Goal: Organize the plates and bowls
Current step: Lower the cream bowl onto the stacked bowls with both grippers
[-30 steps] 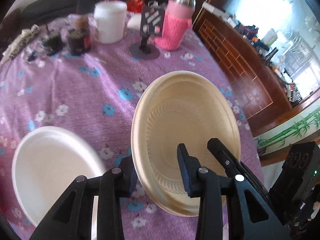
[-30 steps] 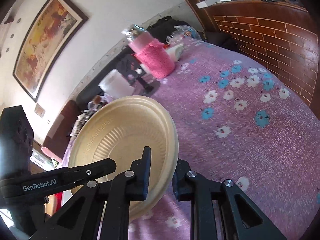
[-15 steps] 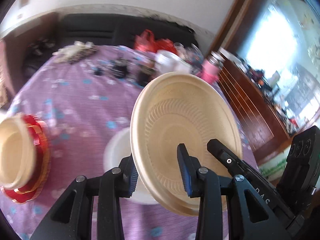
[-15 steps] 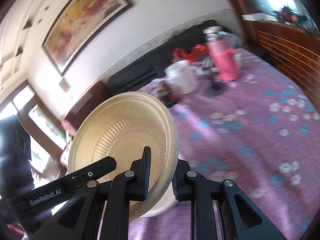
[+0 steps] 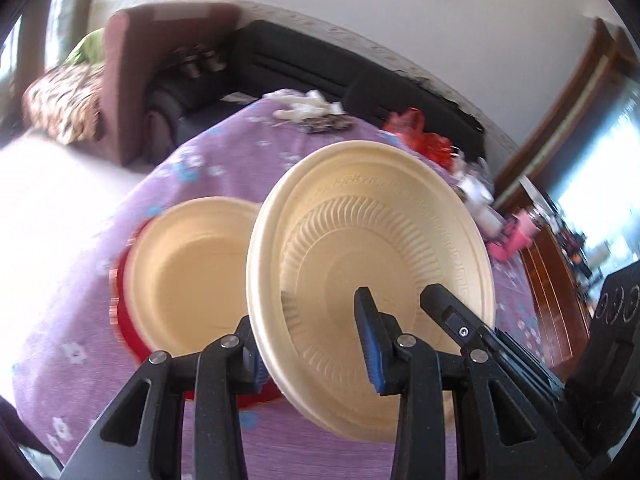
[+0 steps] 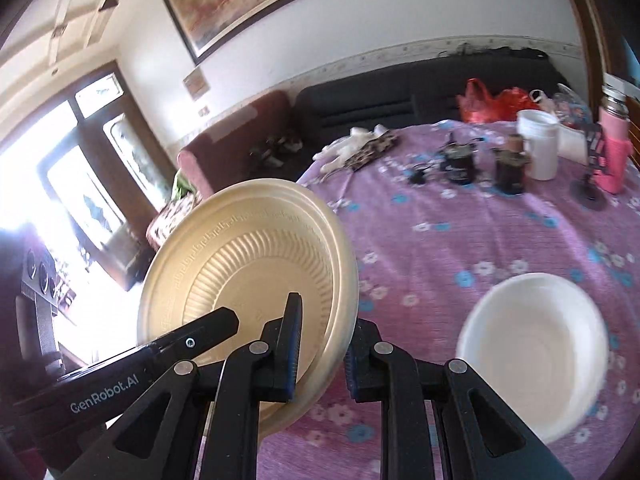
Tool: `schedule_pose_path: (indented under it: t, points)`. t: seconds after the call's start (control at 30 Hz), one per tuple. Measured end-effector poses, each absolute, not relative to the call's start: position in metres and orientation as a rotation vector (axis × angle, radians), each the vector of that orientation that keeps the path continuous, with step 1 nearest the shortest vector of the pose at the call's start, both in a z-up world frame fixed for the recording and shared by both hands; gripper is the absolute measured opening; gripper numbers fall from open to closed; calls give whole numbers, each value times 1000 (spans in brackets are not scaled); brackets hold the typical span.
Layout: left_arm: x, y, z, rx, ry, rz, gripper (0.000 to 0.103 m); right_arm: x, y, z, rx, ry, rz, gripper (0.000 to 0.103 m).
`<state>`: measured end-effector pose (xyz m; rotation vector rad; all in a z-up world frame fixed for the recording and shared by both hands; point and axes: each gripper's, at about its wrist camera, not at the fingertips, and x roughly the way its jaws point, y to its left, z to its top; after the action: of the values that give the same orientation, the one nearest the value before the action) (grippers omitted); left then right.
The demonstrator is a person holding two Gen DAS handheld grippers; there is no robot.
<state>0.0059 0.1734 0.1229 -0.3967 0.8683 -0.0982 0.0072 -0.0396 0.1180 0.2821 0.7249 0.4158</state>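
A beige ribbed plate (image 5: 368, 264) hangs tilted above the purple flowered tablecloth (image 5: 224, 168), held from both sides. My left gripper (image 5: 310, 344) is shut on its near rim, and one finger (image 5: 452, 312) of the right gripper lies on the plate's face beside it. In the right wrist view, my right gripper (image 6: 325, 346) is shut on the rim of the same plate (image 6: 248, 264). A beige bowl (image 5: 188, 272) sits on a stack of red plates (image 5: 124, 320), just left of the held plate. A white bowl (image 6: 536, 360) rests on the table at the right.
At the table's far side stand a white cup (image 6: 540, 144), two dark jars (image 6: 510, 168), a pink-sleeved bottle (image 6: 614, 152) and a small black stand (image 6: 592, 184). Gloves and a patterned cloth (image 6: 360, 148) lie near the far edge. A dark sofa (image 6: 400, 96) is behind.
Both grippers swung left across the table with the beige plate and rolled. The white bowl left the left wrist view, and the beige bowl on the red stack came in beside the plate.
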Motion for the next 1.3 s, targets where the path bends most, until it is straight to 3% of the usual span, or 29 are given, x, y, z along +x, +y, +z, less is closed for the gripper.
schedule_pose_path:
  t: [0.33, 0.77, 0.87, 0.97, 1.17, 1.23, 1.3]
  points:
    - [13, 221, 93, -345, 907, 31, 35, 43, 37, 92, 187, 816, 457, 20]
    - [16, 245, 90, -336, 881, 53, 36, 53, 60, 74, 143, 855, 433, 20]
    - [13, 251, 97, -379, 853, 35, 42, 55, 61, 73, 133, 859, 436, 20]
    - [6, 258, 105, -394, 816, 56, 56, 55, 63, 70, 134, 866, 433, 20]
    - [-12, 270, 124, -407, 745, 76, 63, 55, 65, 69, 133, 852, 438, 20]
    - [-18, 267, 129, -394, 726, 85, 67, 54, 65, 69, 144, 851, 438, 24]
    - [-23, 263, 132, -364, 709, 95, 69, 53, 64, 70, 169, 849, 459, 35]
